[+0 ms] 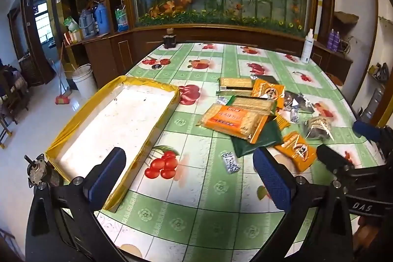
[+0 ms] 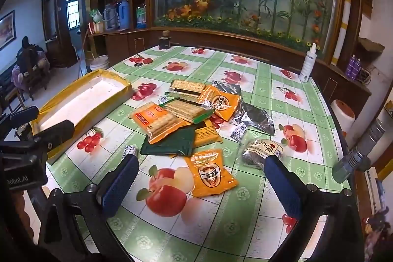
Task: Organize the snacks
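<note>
While both tools, left tool [image 1: 189, 178] and right tool [image 2: 201, 186], stand spread and empty, the overlapping snack packets [image 2: 172, 119] risk dragging neighbours off the table [image 2: 221, 225] when one is pinched.

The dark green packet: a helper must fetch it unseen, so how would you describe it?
On the fruit-print tablecloth, find the snack pile right of the yellow-edged tray. The dark green packet lies under the orange cracker pack, the only plain, unprinted wrapper.
</note>
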